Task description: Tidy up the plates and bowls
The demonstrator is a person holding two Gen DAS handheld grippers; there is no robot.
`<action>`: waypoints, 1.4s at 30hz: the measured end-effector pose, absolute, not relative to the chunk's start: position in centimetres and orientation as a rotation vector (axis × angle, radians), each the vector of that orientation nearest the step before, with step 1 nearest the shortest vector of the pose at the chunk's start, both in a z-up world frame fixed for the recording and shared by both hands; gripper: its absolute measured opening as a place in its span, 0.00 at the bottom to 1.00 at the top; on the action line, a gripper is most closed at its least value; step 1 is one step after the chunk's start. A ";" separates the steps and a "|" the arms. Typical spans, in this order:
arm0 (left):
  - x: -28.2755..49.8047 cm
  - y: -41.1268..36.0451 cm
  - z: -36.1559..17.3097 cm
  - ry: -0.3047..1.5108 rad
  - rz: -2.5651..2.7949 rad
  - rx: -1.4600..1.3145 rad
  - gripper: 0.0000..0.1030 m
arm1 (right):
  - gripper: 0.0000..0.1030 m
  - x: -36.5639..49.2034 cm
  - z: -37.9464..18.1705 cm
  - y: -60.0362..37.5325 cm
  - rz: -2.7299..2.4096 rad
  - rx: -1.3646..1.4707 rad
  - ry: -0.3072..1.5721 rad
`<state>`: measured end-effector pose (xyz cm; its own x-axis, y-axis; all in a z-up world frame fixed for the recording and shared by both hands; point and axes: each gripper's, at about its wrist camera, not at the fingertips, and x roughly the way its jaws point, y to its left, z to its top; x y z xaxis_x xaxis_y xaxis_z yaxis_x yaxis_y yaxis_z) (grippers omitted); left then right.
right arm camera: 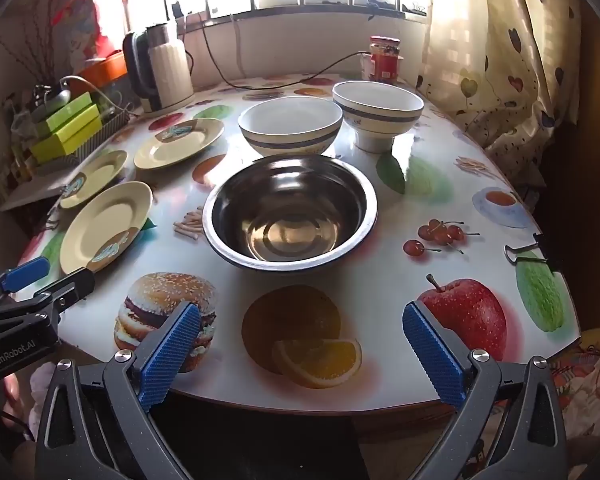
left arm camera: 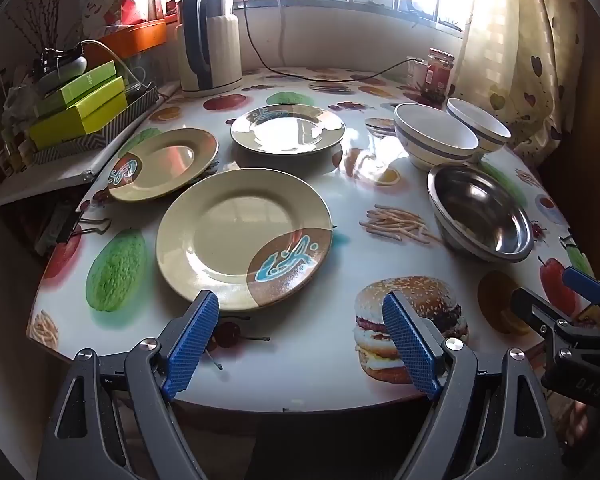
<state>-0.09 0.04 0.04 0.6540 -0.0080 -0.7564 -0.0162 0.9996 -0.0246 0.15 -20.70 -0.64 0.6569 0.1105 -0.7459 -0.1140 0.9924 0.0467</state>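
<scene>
Hovering wide and empty over the table (left arm camera: 300, 360) edge, left gripper (left arm camera: 300, 320) fronted by 3 plates (left arm camera: 228, 236), right gripper (right arm camera: 300, 332) likewise spread wide, steel bowl (right arm camera: 290, 216) ahead, 2 ceramic bowls (right arm camera: 290, 124) beyond.

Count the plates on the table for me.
3: nearest plate ahead of the left gripper, second plate by the left edge, third plate farther back. None stacked or hidden.
</scene>
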 end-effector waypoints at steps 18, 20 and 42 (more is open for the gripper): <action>0.0 -0.1 0.8 0.852 0.015 -0.027 0.82 | 1.00 0.2 0.1 -20.6 0.157 -0.012 0.806; 0.0 0.0 0.7 0.855 0.018 -0.028 0.82 | 1.00 0.3 0.0 -20.6 0.159 -0.011 0.807; -0.1 -0.1 0.7 0.856 0.023 -0.028 0.82 | 1.00 0.2 0.0 -20.6 0.159 -0.012 0.804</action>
